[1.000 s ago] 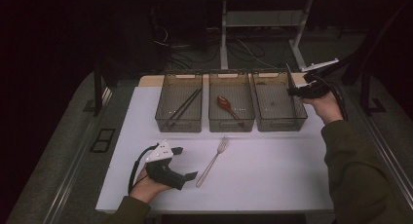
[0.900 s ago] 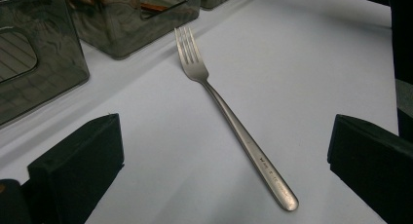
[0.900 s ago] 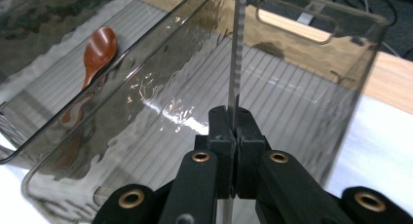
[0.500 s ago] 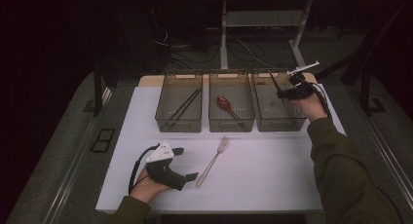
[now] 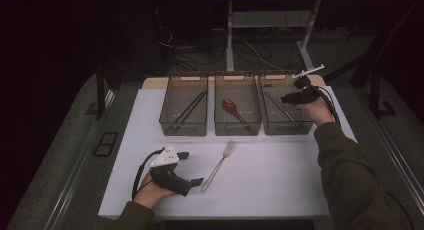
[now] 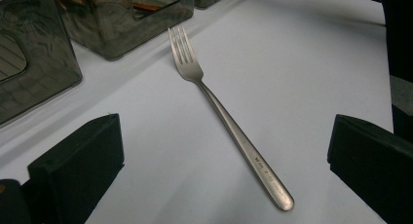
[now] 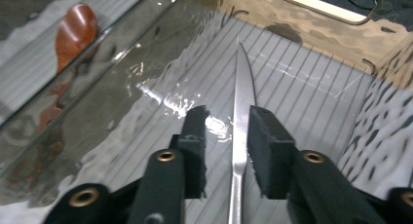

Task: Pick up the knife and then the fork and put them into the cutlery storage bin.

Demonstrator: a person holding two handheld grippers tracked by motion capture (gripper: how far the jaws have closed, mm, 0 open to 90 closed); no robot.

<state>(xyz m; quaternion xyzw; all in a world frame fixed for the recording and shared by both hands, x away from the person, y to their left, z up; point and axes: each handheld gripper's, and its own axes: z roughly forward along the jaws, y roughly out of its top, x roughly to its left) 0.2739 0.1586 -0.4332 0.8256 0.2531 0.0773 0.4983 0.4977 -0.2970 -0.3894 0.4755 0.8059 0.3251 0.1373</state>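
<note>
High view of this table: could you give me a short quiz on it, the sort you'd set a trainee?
1. True or false: the fork lies inside one of the trays.
2. Which tray holds the red-brown spoon? A left, B middle, C right.
3. What lies between the jaws of the right hand-held gripper?

Key
1. False. It lies on the white table, just ahead of the open left hand-held gripper.
2. B, the middle tray.
3. A knife, lying on the floor of the right tray. The jaws have just been opening and no longer clamp it.
</note>
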